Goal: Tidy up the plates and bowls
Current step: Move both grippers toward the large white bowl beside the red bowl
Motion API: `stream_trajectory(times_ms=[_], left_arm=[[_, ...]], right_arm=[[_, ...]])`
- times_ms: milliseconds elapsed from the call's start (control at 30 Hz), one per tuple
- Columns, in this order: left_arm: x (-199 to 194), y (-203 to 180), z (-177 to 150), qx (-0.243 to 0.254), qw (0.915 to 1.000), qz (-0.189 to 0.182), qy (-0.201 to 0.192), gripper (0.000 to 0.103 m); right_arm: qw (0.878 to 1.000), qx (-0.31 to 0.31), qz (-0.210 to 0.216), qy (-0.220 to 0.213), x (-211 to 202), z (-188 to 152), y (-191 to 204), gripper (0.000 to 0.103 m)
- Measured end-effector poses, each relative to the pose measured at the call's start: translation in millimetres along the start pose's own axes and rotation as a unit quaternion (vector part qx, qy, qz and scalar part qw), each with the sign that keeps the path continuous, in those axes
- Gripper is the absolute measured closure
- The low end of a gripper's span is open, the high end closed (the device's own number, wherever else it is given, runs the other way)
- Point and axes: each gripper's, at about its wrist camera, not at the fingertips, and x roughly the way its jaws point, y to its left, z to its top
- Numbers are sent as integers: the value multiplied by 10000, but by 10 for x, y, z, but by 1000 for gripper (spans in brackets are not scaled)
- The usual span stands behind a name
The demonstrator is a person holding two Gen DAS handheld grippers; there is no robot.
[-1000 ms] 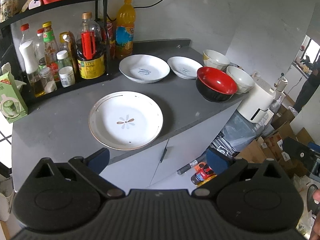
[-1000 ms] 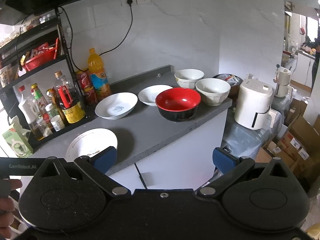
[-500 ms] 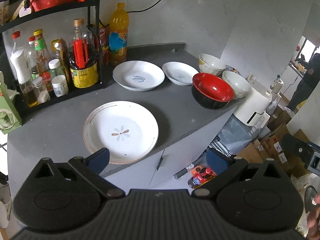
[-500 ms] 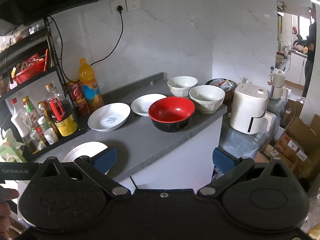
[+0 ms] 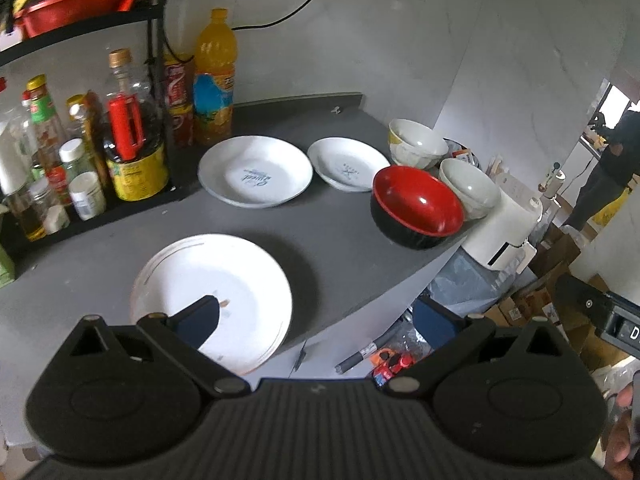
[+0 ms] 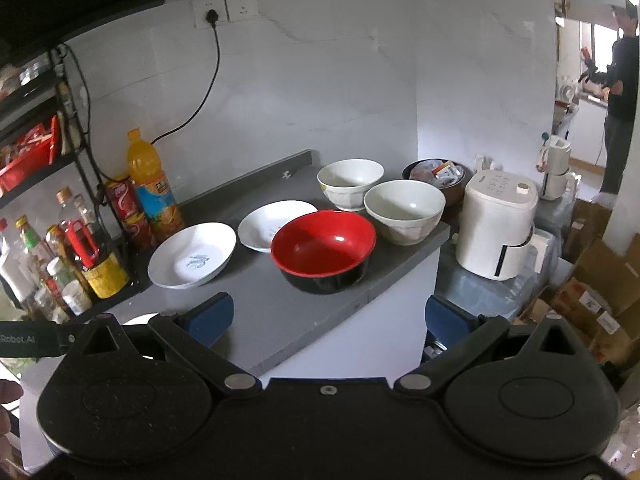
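Now left gripper (image 5: 316, 318) closer, seemingly over front plate (image 5: 240, 284), fingers (image 5: 198, 320) apart.

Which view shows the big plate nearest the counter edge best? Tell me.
The left wrist view: the big plate lies nearly whole below the left gripper, one finger over it. In the right wrist view only a sliver shows behind the right gripper.

Grey counter (image 6: 280, 312), marbled white wall (image 6: 320, 80)
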Motion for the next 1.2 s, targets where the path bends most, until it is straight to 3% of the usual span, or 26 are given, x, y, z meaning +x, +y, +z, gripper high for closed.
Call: stream_trajectory(times_ms=[267,400,733,867,1100,1200], left_arm=[[515,-348,389,-62,9999,-137,-66,1],[816,-553,637,-180,9997,-136,-23,1],[1476,-1167,1227,-321,9995,-82,12,3],[1722,-1377,1395,-426,9990,-112,51,4],[2167,-1709,1619,-488,9984,-214,185,13],[2361,-1845,1721,-468,9981,-271,282,18]], right_arm=[[9999,-63,84,88,498,337,-350,1],[9992,-93,251,287,795,521,-546,10],[9974,-171,365,600,1463,993,-1060,12],[9956,-89,490,791,1726,1135,-1272,22],[9919,126,563,1135,2169,1294,-1612,29],[9884,268,589,1371,2400,1354,-1756,40]])
